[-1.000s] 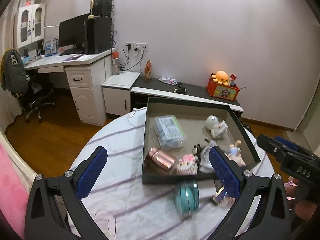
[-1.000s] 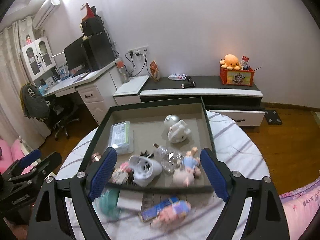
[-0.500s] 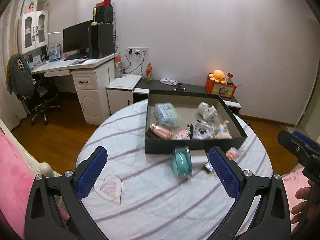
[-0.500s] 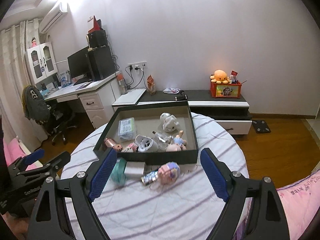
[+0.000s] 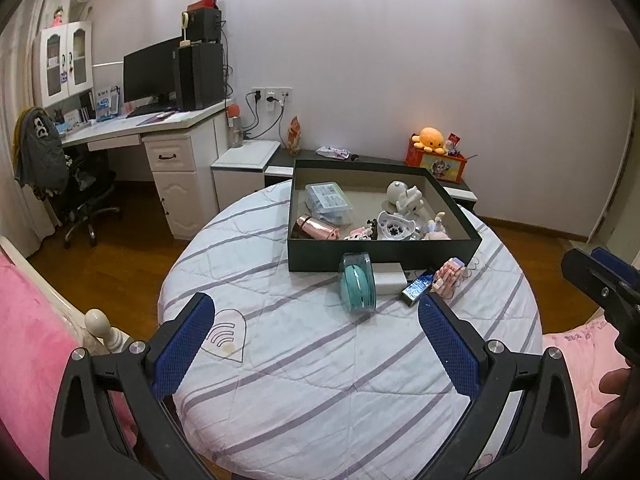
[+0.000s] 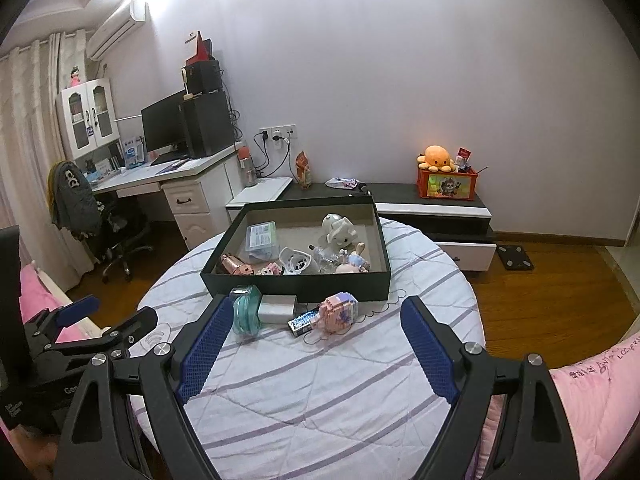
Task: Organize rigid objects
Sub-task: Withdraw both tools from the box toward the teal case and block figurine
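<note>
A dark green open box (image 5: pixel 384 254) (image 6: pixel 296 286) sits at the far side of a round table and holds several small toys, a clear case and a pink bottle. In front of it on the striped cloth lie a teal round case (image 5: pixel 357 288) (image 6: pixel 245 314), a white charger block (image 5: pixel 388 278) (image 6: pixel 277 308), a blue battery pack (image 5: pixel 416 290) (image 6: pixel 304 320) and a pink brick figure (image 5: pixel 450 274) (image 6: pixel 338 312). My left gripper (image 5: pixel 316 336) is open and empty, held back near the table's front. My right gripper (image 6: pixel 316 340) is open and empty, just short of the loose items.
The round table (image 5: pixel 320 380) is covered in a white cloth with purple stripes. A pink bed (image 5: pixel 28 352) lies at the left, pink bedding (image 6: pixel 592 408) at the right. A desk with a monitor (image 5: pixel 152 76), a chair and a low cabinet stand behind.
Both grippers have pulled back and up from the box, so the whole table now shows. The loose items lie where they were. Both jaws stay open.
</note>
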